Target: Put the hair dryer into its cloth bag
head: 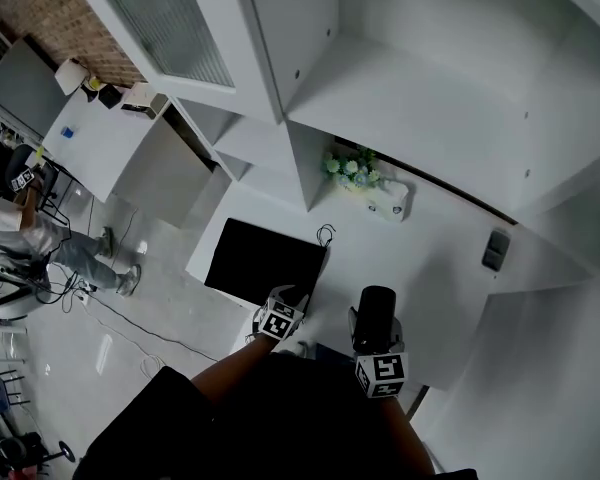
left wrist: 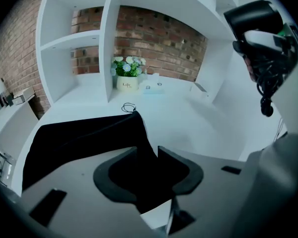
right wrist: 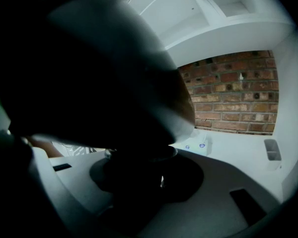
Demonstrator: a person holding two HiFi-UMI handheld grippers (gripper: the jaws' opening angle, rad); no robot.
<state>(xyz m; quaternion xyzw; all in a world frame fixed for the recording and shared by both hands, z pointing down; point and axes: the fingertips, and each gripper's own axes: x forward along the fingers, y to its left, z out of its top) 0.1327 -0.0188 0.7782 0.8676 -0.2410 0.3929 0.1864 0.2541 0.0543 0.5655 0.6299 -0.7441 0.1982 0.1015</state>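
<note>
One black cloth bag [head: 265, 261] lies flat on the white counter [head: 430, 258], centre-left of the head view. The left hand-held gripper [left wrist: 147, 155] has its jaws apart, with the bag's near edge between them. The right hand-held gripper [head: 376, 336] is clamped on the hair dryer [head: 377, 306], at lower centre, right of the bag.

Desk [head: 435, 268]: cloth bag [head: 265, 260] lying flat on its left part, drawstring loop [head: 326, 234] at the bag's far right corner. At the back, behind the bag and beside the upright shelf partition [head: 302, 173]: flower pot [head: 350, 168], small box [head: 392, 201] just to its right. Small holder [head: 495, 249] far right, well apart from the rest. Left gripper [left wrist: 148, 157] above the bag's near edge; right gripper [right wrist: 144, 175] just to its right, hair dryer [head: 377, 308] between its jaws
</note>
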